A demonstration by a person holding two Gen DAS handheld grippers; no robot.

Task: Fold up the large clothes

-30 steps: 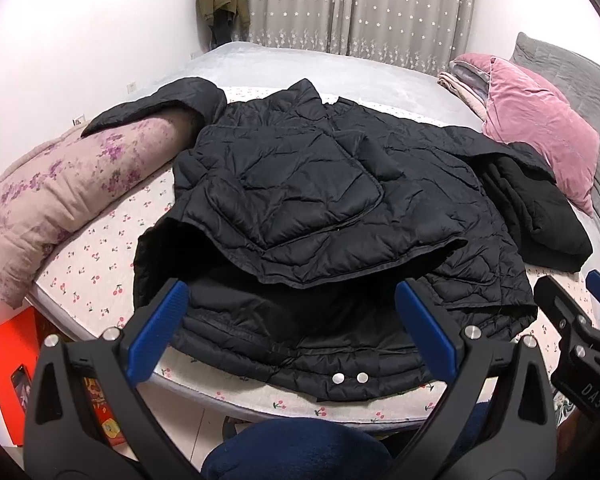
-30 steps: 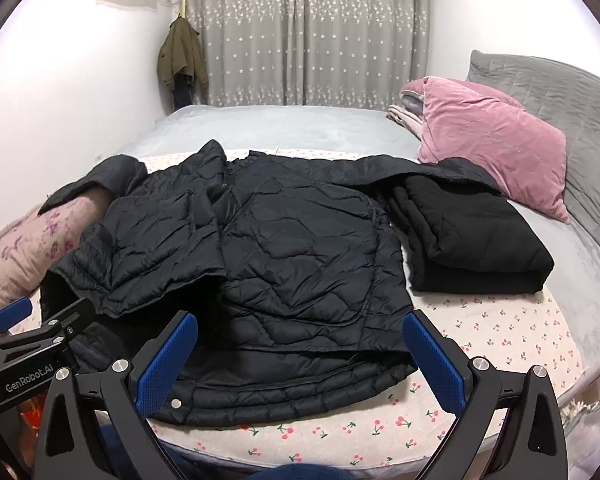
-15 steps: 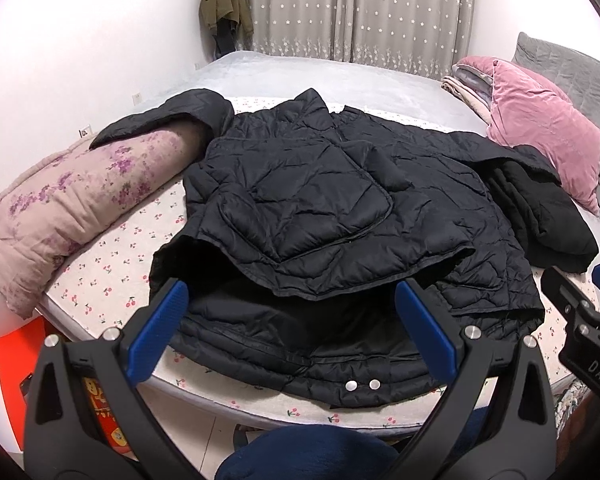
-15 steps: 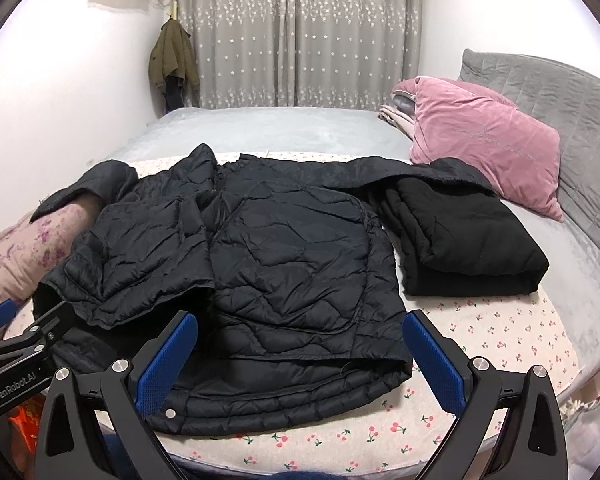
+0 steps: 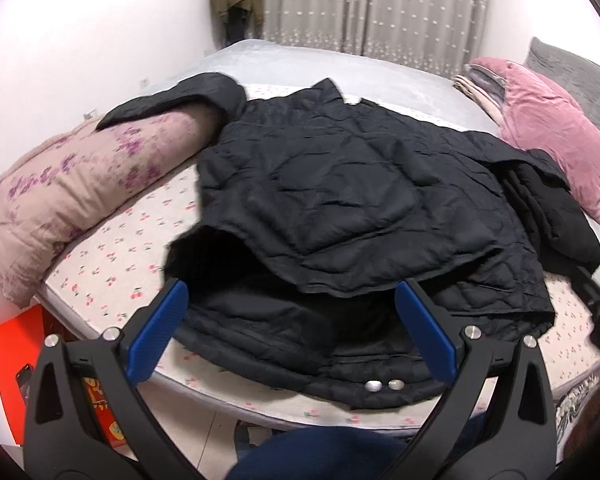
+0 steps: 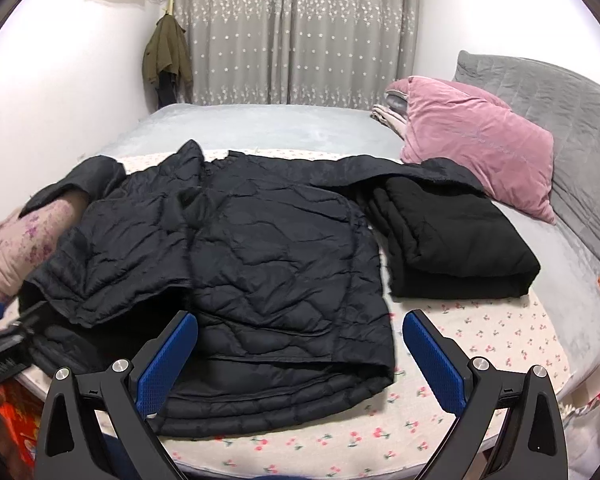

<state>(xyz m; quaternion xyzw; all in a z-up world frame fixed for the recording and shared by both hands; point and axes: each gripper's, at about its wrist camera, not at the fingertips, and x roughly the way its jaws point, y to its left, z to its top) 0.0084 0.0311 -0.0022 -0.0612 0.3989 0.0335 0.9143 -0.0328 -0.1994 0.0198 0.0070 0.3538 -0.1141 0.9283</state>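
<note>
A black quilted jacket (image 5: 340, 208) lies spread on the bed, front up, also in the right wrist view (image 6: 268, 256). Its left sleeve (image 5: 188, 96) drapes over a rolled quilt. Its hem with two snaps (image 5: 382, 385) hangs near the bed's front edge. My left gripper (image 5: 296, 320) is open and empty, above the hem on the jacket's left side. My right gripper (image 6: 300, 352) is open and empty, above the hem's right part. The left gripper's tip shows at the left edge of the right wrist view (image 6: 4, 340).
A folded black garment (image 6: 456, 240) lies right of the jacket. A pink pillow (image 6: 476, 144) and a grey headboard (image 6: 560, 100) are at the right. A floral rolled quilt (image 5: 72, 192) lies left. The cherry-print sheet (image 6: 480, 332) covers the bed. A red box (image 5: 12, 368) stands on the floor.
Both grippers have moved forward and slightly up toward the jacket, so it looks larger and closer. Both stay open. The jacket has not moved.
</note>
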